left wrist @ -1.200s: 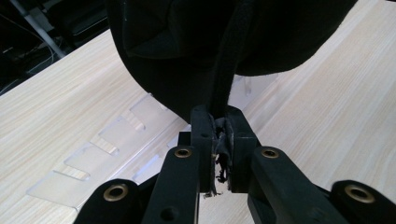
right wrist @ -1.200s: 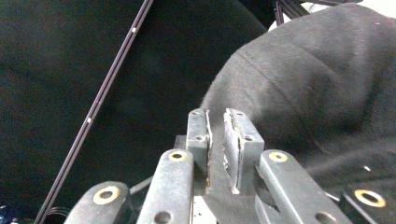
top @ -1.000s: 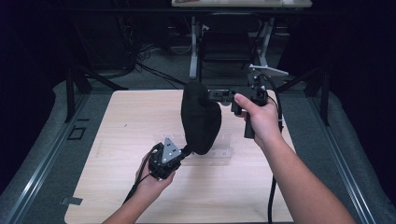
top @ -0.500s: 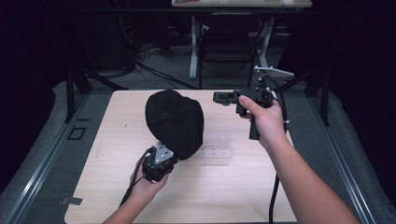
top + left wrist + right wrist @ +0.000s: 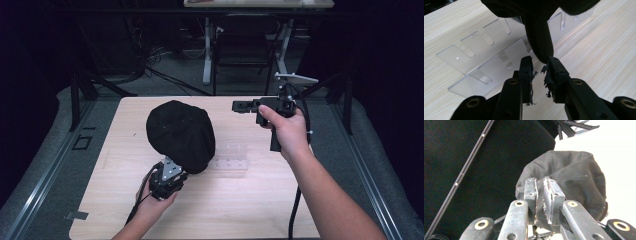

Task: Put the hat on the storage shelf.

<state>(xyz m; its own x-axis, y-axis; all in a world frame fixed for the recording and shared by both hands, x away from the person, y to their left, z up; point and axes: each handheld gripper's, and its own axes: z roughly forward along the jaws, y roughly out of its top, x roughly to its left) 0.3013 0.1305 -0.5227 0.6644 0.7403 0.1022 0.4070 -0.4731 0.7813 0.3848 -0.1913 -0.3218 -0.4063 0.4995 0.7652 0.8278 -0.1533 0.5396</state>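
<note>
Both claws (image 5: 539, 65) off black cap (image 5: 181, 134)

Black claw (image 5: 541, 65) with brass-ringed screws, frayed pads (image 5: 548, 79).

cap (image 5: 181, 134): black — plain
rack (image 5: 486, 55): clear
table (image 5: 260, 210): pale wood — fine grain
grippers: black
floor (image 5: 45, 165): grey

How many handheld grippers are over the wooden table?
2. The left gripper sits by the black cap, its jaws just opening around a fold; the right gripper hovers apart, far right.
</note>
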